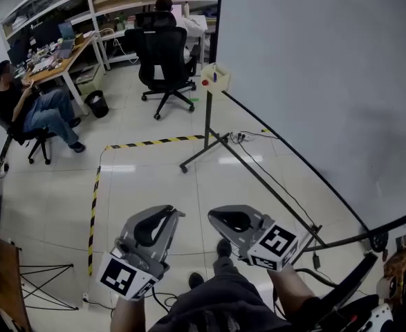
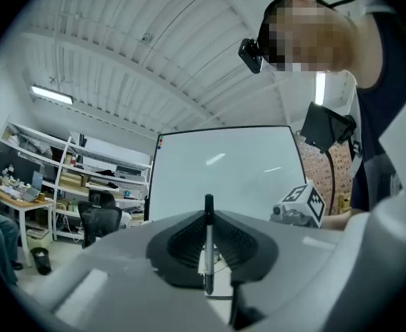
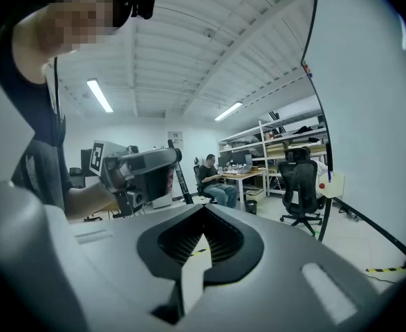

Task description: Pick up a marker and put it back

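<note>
A thin black marker stands upright between the jaws of my left gripper, which is shut on it. In the head view the left gripper and right gripper hover side by side over the floor, tips close together, in front of the person's legs. My right gripper is shut, tips touching, with nothing held. The big whiteboard runs along the right. A small white pen holder with red and blue items hangs at its far end, well beyond both grippers.
The whiteboard's black stand legs and cables spread over the floor ahead. Yellow-black tape marks the floor. Beyond it are an office chair with a person in it, a seated person at a desk, and a bin.
</note>
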The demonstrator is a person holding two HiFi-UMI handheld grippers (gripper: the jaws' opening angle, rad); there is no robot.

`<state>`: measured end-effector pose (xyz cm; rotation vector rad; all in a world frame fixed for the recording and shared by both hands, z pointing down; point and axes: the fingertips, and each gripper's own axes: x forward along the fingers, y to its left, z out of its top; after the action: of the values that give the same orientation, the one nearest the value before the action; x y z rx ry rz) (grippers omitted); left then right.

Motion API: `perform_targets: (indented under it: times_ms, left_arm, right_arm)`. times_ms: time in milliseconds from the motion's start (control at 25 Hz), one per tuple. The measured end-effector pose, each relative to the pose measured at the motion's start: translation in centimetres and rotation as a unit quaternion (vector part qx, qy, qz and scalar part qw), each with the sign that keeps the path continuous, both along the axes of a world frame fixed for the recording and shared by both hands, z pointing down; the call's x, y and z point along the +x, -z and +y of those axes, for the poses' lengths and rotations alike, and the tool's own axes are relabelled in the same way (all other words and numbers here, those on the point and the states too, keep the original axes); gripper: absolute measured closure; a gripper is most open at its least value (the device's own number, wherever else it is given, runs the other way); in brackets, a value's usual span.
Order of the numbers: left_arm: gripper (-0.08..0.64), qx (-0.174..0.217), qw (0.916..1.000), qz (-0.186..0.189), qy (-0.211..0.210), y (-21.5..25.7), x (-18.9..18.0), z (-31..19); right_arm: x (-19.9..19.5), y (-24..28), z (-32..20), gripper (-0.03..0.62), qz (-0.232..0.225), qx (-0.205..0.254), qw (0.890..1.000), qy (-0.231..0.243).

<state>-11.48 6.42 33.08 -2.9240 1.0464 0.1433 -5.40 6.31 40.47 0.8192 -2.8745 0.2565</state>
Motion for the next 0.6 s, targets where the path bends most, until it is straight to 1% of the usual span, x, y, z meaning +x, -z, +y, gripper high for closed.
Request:
perform_targets:
  times_ms: [120, 240, 400, 520, 600]
  left_arm:
    - [0.531, -0.013, 0.9998, 0.009, -0.008, -0.5, -0.5, 2.2]
    - [0.531, -0.012, 0.9996, 0.013, -0.021, -0.3, 0.2, 4.0]
    - [0.531, -0.01, 0.9992, 0.016, -0.034, 0.3, 2.2, 6.5]
    - [0.531, -0.008, 0.9991, -0.001, -0.041, 0.0, 3.9, 8.7]
    - [0.531, -0.009, 0.9991, 0.004, -0.041, 0.3, 5.6, 10.0]
  right_arm:
    - [-0.2, -0.4, 2.7, 0.592, 0.01, -0.006, 1.0, -0.007]
    - [0.8, -0.6, 4.6, 0.592, 0.015, -0.009, 1.0, -0.02]
    - [3.0, -0.6, 7.1, 0.592, 0.011, -0.009, 0.999, -0.035]
    - [4.9, -1.0, 9.5, 0.592, 0.006, -0.011, 0.999, -0.038]
    - [6.5, -1.3, 11.3, 0.592, 0.001, -0.015, 0.999, -0.038]
